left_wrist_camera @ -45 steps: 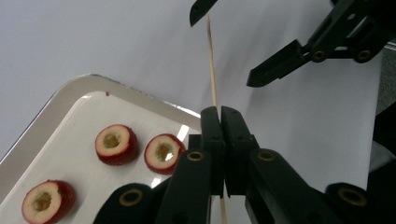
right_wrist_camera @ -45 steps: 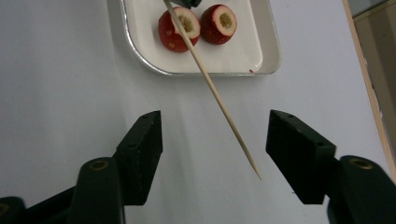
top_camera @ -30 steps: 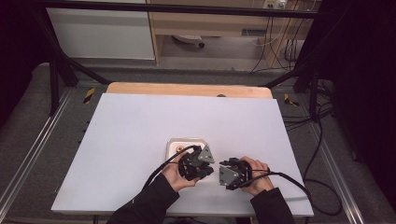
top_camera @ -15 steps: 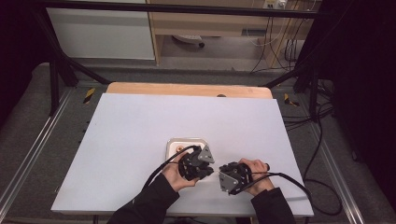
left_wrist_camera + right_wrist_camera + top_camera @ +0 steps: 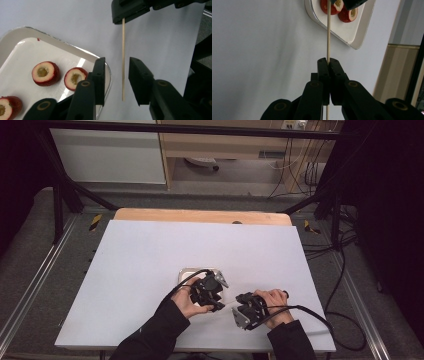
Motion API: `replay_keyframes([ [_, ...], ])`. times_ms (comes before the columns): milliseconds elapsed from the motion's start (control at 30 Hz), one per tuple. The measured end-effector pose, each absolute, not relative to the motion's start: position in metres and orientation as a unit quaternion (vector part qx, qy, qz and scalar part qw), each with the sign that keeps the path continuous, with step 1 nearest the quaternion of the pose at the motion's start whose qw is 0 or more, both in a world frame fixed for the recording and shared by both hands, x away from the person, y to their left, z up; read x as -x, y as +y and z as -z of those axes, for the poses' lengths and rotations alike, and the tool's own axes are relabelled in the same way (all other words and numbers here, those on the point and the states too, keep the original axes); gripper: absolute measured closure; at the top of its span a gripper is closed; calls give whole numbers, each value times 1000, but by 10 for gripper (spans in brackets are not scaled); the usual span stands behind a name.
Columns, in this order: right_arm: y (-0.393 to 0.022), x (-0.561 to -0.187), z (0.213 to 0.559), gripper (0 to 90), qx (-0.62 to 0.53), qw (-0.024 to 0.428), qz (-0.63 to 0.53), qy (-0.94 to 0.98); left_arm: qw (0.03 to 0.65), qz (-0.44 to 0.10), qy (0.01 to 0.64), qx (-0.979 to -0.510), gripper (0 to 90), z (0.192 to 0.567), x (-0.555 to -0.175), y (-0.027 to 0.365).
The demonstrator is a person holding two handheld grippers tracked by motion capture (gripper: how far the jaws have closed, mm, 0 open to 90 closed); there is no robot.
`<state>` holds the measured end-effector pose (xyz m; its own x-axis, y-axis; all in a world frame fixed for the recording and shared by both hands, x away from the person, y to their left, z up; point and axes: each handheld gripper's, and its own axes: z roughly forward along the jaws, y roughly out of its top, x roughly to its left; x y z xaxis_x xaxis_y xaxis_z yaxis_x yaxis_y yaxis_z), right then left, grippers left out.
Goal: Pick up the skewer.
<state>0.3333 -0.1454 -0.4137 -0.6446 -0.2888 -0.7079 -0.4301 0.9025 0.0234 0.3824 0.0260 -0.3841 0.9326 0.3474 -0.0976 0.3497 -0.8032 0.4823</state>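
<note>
Right gripper (image 5: 328, 61): jaws clamped on the wooden skewer (image 5: 328, 32), lower centre of its own view, likely steadying it for threading.
Left gripper (image 5: 117, 76): jaws have just been opening; they stand apart with the skewer between them, untouched, probably handing it over.
Skewer: thin, pale, straight, bare.
Tray (image 5: 13, 47): left, white, metal-rimmed.
Fruit pieces (image 5: 45, 73): red-skinned, hollow-cored, seemingly waiting for skewering.
</note>
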Motion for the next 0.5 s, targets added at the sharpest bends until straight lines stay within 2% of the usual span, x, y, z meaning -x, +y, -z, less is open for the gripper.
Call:
replay_keyframes([
  [367, -130, -332, 407, 891, 251, 395, -58, 882, 213, 16, 184, -959, 868, 390, -384, 17],
  [500, -129, -331, 407, 890, 253, 398, -54, 880, 212, 15, 192, -958, 880, 390, -384, 18],
])
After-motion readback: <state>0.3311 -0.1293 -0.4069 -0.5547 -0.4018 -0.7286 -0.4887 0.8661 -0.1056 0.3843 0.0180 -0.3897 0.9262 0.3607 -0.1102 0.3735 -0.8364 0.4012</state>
